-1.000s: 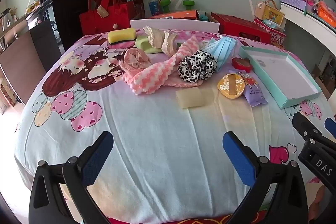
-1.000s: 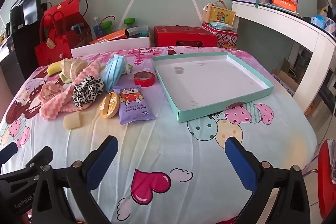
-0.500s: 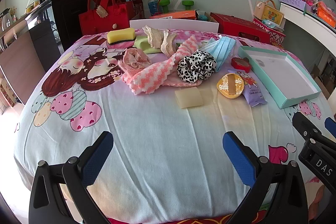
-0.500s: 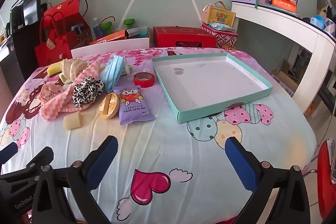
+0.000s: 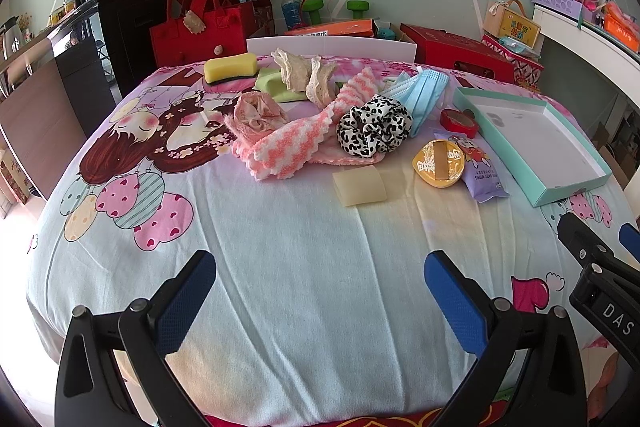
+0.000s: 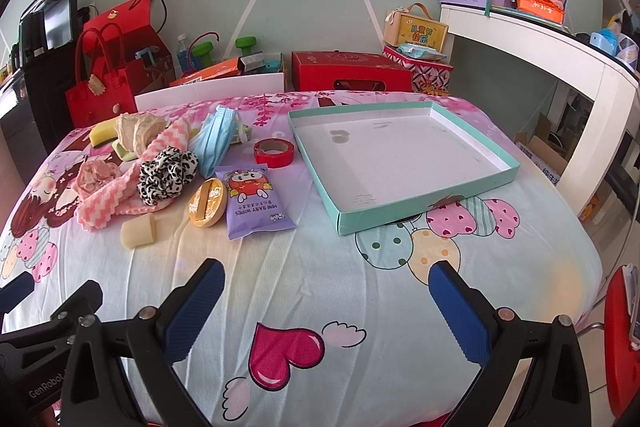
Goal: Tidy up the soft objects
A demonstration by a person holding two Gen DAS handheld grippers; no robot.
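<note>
In the left wrist view, the green sponge (image 5: 276, 85) is half buried under the cream lace piece (image 5: 306, 73), and the blue face mask (image 5: 424, 95) slips partly behind the leopard scrunchie (image 5: 374, 129); the right gripper is cut off at the right edge, only part of its black frame showing. The left gripper (image 5: 320, 291) hangs low over the bare near part of the cartoon sheet (image 5: 304, 259), blue pads spread wide, holding and touching nothing. The soft things lie in a heap toward the far side: pink zigzag cloth (image 5: 288, 143), pink scrunchie (image 5: 258, 111), yellow sponge (image 5: 230, 67), with a beige foam block (image 5: 360, 185) just in front. In the right wrist view, the heap is crowded at the left and the lace is hard to separate from the sponges. The right gripper (image 6: 326, 301) is likewise wide open and empty above the sheet, level, aimed toward the teal tray (image 6: 424, 217), which sits right of the baby wipes pack (image 6: 256, 203), round gold tin (image 6: 208, 203) and red tape roll (image 6: 274, 151).
</note>
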